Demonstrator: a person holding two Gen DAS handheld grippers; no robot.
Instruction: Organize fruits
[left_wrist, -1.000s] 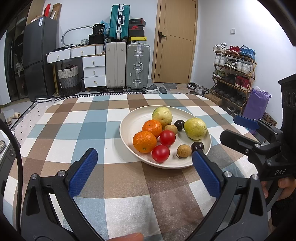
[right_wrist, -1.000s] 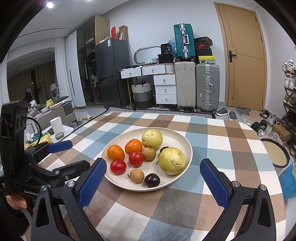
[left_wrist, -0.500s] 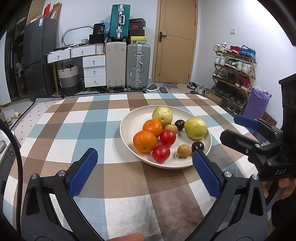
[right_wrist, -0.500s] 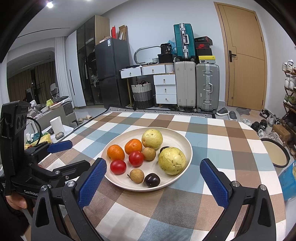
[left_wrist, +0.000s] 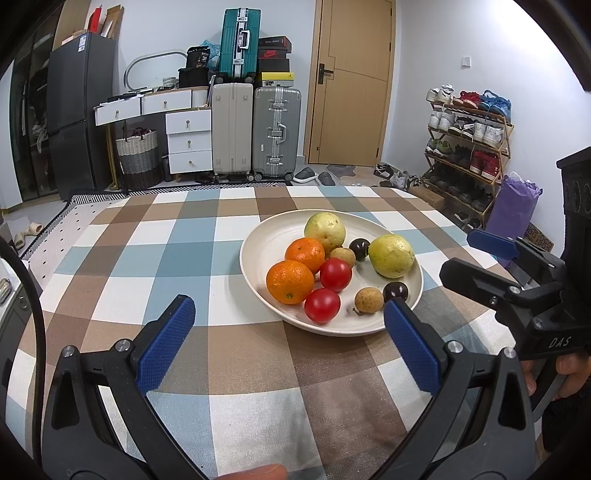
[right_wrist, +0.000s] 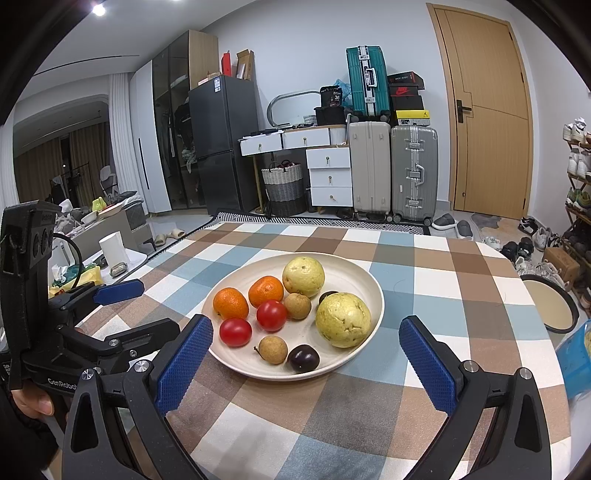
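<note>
A cream plate (left_wrist: 266, 240) (right_wrist: 369, 291) sits on the checkered tablecloth and holds two oranges (left_wrist: 290, 281) (right_wrist: 230, 303), two red tomatoes (left_wrist: 322, 305) (right_wrist: 235, 332), two yellow-green guavas (left_wrist: 391, 255) (right_wrist: 342, 319), two brown longans (left_wrist: 368, 300) (right_wrist: 273, 349) and two dark plums (left_wrist: 395, 291) (right_wrist: 303, 357). My left gripper (left_wrist: 286, 341) is open and empty, just short of the plate's near rim. My right gripper (right_wrist: 304, 363) is open and empty at the plate's near rim. Each gripper shows in the other's view: the right one (left_wrist: 495, 258) and the left one (right_wrist: 122, 306).
A second round dish with a dark rim (right_wrist: 550, 308) and a blue container (right_wrist: 580, 354) sit at the table's right edge. Suitcases (left_wrist: 255, 129), drawers and a shoe rack (left_wrist: 469, 147) stand beyond the table's far edge.
</note>
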